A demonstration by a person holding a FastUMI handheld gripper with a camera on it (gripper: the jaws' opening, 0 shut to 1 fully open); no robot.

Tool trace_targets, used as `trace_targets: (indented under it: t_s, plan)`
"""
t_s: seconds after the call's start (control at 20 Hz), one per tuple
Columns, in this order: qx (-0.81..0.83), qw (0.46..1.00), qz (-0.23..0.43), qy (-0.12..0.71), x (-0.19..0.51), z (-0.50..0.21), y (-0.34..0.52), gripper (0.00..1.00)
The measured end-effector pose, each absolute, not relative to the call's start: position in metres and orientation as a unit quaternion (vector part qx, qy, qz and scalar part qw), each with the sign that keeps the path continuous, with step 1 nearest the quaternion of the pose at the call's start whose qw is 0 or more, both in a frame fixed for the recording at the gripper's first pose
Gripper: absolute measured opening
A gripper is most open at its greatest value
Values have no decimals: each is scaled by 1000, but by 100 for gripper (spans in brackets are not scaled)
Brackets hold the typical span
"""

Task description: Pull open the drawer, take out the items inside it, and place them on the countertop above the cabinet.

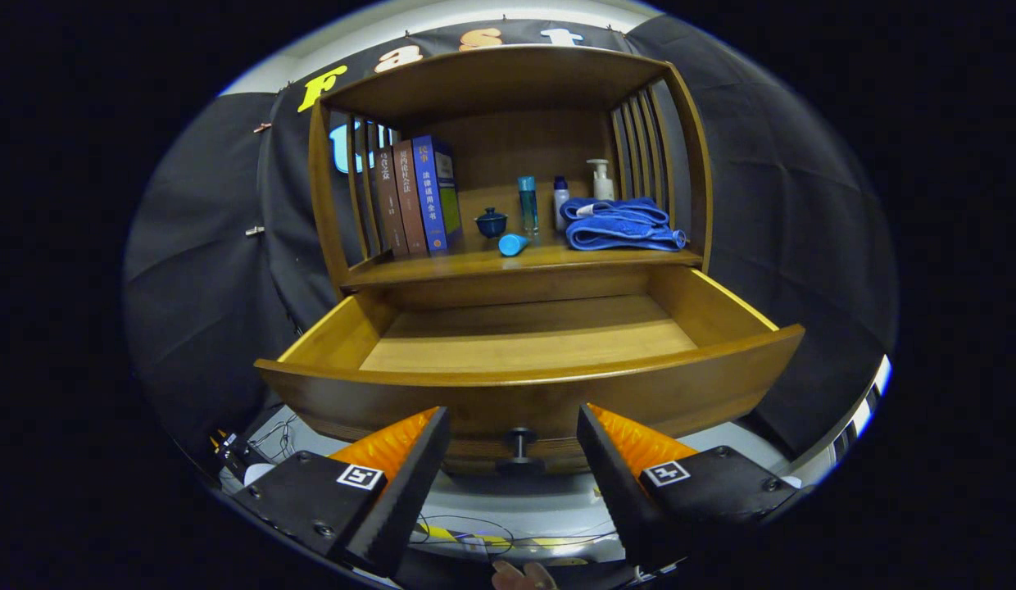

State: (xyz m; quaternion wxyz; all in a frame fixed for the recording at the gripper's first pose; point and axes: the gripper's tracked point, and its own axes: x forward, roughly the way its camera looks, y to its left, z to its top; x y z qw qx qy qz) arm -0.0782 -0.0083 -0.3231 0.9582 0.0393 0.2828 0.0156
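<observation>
— Since the curved brown wooden drawer (531, 385) is pulled fully out below the surface (475, 264), what is left inside?
— No item is seen in it; the folded blue towel (619, 226), soft and light, and the small blue cup (492, 222), likely fragile, are set on the surface.
— And the fingers (397, 483)?
— Spread wide, nothing held or touched; the dark drawer knob (520, 449) is seen just ahead, between them.

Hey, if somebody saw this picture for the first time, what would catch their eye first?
Most likely the drawer, pulled wide open just beyond the open gripper, with nothing visible inside it. Its knob sits in the gap between the fingers, untouched. Next, the countertop above it, holding three upright books, a small blue cup, bottles and a folded blue towel.
</observation>
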Motion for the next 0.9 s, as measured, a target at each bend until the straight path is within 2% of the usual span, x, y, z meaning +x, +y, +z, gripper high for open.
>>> trace_targets:
  t_s: [0.6,0.9]
  plan:
    - [39,950,2,311,-63,-338,-15,98]
    - [42,950,3,308,-24,-340,-14,99]
